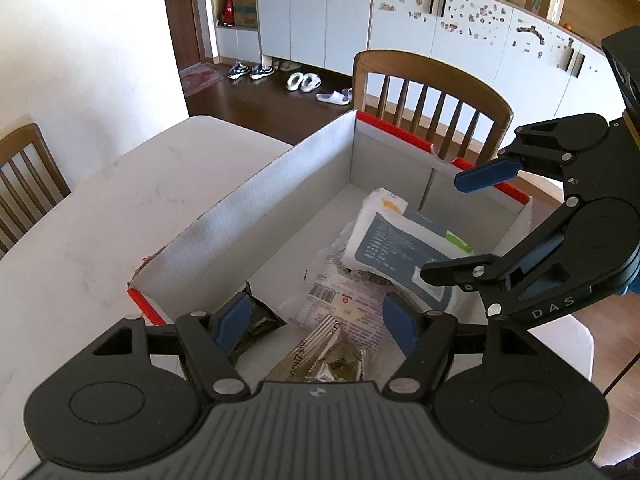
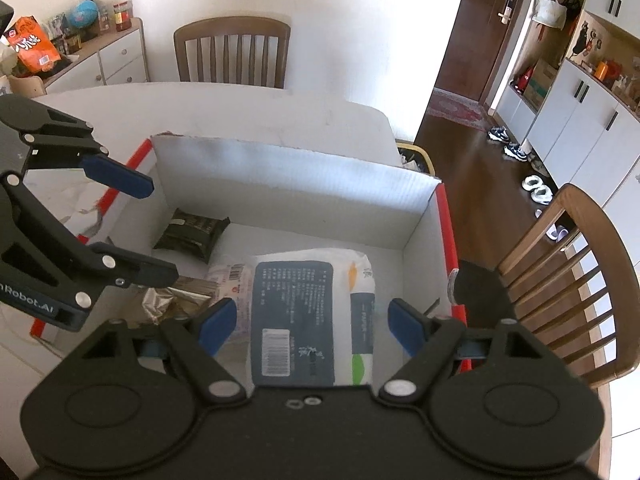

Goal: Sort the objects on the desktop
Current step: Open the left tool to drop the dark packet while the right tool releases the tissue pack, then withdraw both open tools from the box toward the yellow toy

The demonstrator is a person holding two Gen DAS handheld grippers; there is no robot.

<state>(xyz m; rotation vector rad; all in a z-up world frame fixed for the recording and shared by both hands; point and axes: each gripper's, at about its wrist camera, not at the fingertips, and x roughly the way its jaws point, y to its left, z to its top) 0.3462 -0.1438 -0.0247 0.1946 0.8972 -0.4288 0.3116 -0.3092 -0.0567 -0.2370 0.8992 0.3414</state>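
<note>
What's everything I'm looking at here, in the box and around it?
cardboard box: one, white inside with red edges, on the table.
tissue pack: one, white with dark blue label, in the box, on top of other packets.
dark packet: one, black-green, in a box corner.
foil wrapper: one, silvery, in the box beside the tissue pack.
barcoded plastic packet: one, clear and pinkish, under the tissue pack.
table: one, white.
wooden chairs: three, brown, around the table.
left gripper: black with blue pads, open above the box, empty.
right gripper: same, open above the tissue pack.
</note>
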